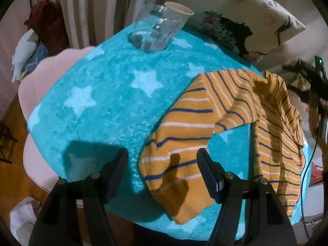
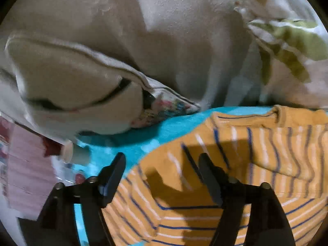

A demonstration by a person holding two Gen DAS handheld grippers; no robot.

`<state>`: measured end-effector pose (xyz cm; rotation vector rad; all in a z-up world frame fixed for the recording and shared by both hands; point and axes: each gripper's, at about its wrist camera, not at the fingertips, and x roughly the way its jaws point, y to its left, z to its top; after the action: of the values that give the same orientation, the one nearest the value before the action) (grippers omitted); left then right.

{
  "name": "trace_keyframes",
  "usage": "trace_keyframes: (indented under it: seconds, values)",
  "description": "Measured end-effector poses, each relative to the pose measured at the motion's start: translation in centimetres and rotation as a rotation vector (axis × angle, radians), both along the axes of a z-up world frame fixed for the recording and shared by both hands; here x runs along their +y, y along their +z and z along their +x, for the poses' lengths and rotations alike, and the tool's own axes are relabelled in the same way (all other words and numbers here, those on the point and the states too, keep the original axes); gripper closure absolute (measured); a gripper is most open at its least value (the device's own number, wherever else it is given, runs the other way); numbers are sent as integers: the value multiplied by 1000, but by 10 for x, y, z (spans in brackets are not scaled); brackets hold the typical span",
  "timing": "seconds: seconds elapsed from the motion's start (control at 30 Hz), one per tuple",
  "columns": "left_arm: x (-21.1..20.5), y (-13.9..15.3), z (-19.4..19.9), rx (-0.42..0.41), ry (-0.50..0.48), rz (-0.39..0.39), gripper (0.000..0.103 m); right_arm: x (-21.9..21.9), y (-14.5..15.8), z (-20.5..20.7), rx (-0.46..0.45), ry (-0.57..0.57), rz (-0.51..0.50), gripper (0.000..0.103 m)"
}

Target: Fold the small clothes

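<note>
The teal star-patterned plush blanket (image 1: pixel 106 106) gives me a soft folding surface. On its right lies the mustard striped knit garment (image 1: pixel 205 123), half spread. My left gripper (image 1: pixel 162 157) and right gripper (image 2: pixel 162 162) hover open above it, empty.

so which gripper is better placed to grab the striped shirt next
Probably the right gripper: its open jaws hang right over the striped shirt. The left gripper, also open, reaches only one sleeve end at the blanket's near edge.

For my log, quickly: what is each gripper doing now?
Left gripper: open, holding nothing, above the striped shirt.
Right gripper: open, holding nothing, above the shirt.
</note>
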<state>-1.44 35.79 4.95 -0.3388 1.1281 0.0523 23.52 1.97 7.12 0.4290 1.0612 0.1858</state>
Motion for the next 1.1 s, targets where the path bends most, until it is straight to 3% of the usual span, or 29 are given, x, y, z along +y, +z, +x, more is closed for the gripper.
trace_keyframes:
  seconds: [0.17, 0.3, 0.37, 0.47, 0.53, 0.57, 0.6, 0.67, 0.8, 0.93, 1.1]
  values:
    - [5, -4, 2, 10, 7, -4, 35, 25, -19, -22, 8, 128, -293, 25]
    - [4, -7, 3, 20, 0, 0, 35, 49, -48, -36, -18, 242, -603, 25]
    - [2, -12, 4, 38, -8, 0, 35, 55, -62, -34, -18, 292, -697, 25]
    - [-4, -16, 2, 54, -24, 12, 35, 67, -77, -20, -18, 337, -746, 29]
    - [-8, -17, -1, 56, -36, 27, 35, 72, -81, -7, -37, 342, -740, 44]
    - [-10, -17, -2, 56, -40, 32, 35, 70, -81, 0, -29, 335, -700, 69]
    - [-11, -18, -2, 57, -41, 34, 35, 64, -79, 8, 8, 327, -607, 81]
    - [-11, -20, -3, 61, -35, 19, 35, 59, -74, 14, 43, 315, -558, 94]
    - [-9, -16, 0, 40, -21, -5, 35, 43, -56, -5, 81, 345, -439, 96]
    - [-9, -11, 5, 12, -16, -6, 35, 40, -32, -40, 63, 396, -392, 96]
    - [6, -4, 5, -13, 31, 6, 35, 43, -50, -66, 142, 419, -304, 82]
